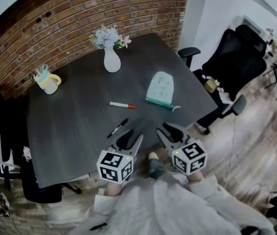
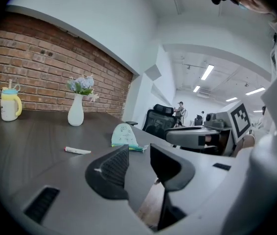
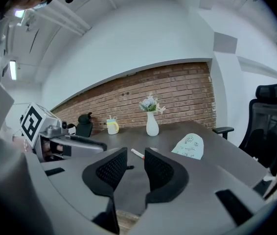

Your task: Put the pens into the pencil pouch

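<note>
Jaws stand apart and empty on your left gripper and right gripper. The black pen lies on the table just ahead of the left gripper, its long axis slanted toward it; the pouch sits farther off, ahead of the right.

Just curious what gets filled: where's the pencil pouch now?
Head view: the pencil pouch lies on the right side of the table, just right of the red-capped pen, beyond the right gripper.
</note>
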Demonstrator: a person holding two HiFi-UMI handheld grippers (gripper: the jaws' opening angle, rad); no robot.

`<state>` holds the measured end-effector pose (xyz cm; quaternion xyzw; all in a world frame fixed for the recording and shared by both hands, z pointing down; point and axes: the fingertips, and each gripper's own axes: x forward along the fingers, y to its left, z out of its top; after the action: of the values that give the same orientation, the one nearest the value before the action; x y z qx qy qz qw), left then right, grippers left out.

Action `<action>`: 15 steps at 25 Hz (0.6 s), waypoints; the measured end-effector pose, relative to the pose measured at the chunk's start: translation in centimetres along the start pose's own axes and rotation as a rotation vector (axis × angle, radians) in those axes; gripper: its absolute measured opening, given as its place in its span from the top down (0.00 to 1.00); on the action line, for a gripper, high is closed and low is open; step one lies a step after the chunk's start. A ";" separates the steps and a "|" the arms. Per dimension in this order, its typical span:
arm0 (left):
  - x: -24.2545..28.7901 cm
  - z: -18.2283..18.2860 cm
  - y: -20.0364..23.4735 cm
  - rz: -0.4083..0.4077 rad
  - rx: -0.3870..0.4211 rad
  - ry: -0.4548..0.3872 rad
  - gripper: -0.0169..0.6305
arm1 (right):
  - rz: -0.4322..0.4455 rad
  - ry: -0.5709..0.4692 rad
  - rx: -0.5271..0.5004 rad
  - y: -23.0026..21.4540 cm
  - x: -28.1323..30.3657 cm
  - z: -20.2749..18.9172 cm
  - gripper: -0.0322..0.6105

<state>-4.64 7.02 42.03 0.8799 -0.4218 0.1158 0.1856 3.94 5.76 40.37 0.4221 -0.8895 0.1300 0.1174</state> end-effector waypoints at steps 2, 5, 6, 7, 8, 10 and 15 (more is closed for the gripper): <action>2.1 0.6 0.9 0.004 0.000 0.030 0.77 | 0.022 0.010 0.004 -1.7 1.5 0.9 0.79; 4.9 2.0 2.3 0.032 -0.004 0.032 0.77 | 0.060 0.020 -0.026 -4.3 3.7 2.0 0.79; 5.7 2.5 2.7 0.043 -0.006 0.025 0.77 | 0.073 0.023 -0.037 -5.1 4.5 2.4 0.79; 6.5 3.0 3.2 0.054 -0.008 0.018 0.77 | 0.084 0.031 -0.045 -5.9 5.2 2.6 0.79; 7.2 3.5 3.6 0.066 -0.010 0.011 0.77 | 0.095 0.040 -0.052 -6.6 5.8 2.7 0.79; 8.5 4.3 4.5 0.091 -0.015 -0.002 0.77 | 0.114 0.050 -0.066 -8.0 7.0 2.9 0.79; 10.9 5.0 6.2 0.137 -0.036 -0.009 0.77 | 0.167 0.053 -0.102 -10.2 9.2 3.1 0.79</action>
<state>-2.51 -6.33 42.86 0.8459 -0.4840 0.1166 0.1912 5.92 -8.05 41.73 0.3366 -0.9235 0.1050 0.1508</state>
